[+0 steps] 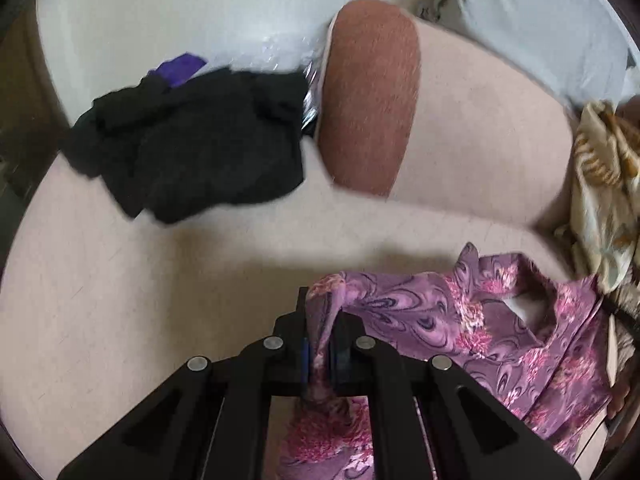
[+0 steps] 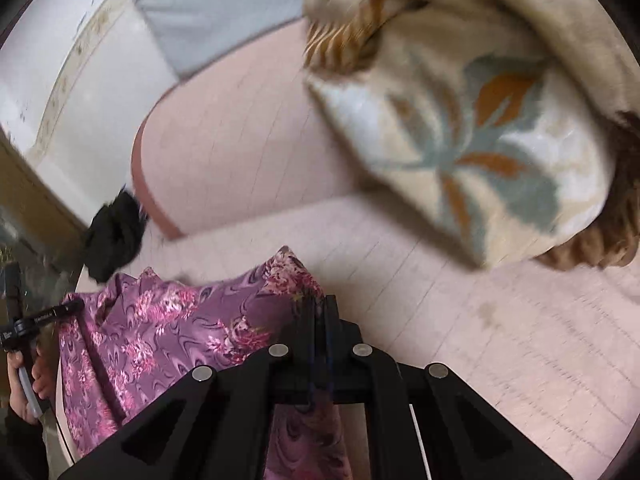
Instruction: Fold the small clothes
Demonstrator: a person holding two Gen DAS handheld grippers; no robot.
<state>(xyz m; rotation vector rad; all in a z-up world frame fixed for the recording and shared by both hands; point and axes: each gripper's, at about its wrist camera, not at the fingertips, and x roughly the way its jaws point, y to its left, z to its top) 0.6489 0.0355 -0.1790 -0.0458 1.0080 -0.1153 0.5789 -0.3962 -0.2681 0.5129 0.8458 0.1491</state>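
A purple garment with pink flowers (image 1: 500,320) lies crumpled on the pale pink cushioned surface (image 1: 120,300). My left gripper (image 1: 322,320) is shut on a bunched edge of it, and cloth hangs down below the jaws. In the right wrist view the same garment (image 2: 160,332) spreads to the left. My right gripper (image 2: 320,308) is shut on its near right edge, with more cloth hanging under the jaws. A hand (image 2: 24,380) at the far left holds the other gripper's handle.
A heap of black clothes (image 1: 192,140) lies at the back left, beside a rust-brown bolster end (image 1: 368,100) and bubble wrap (image 1: 272,52). A cream blanket with orange and grey leaves (image 2: 460,120) covers the right. Pale blue cloth (image 2: 220,8) lies behind.
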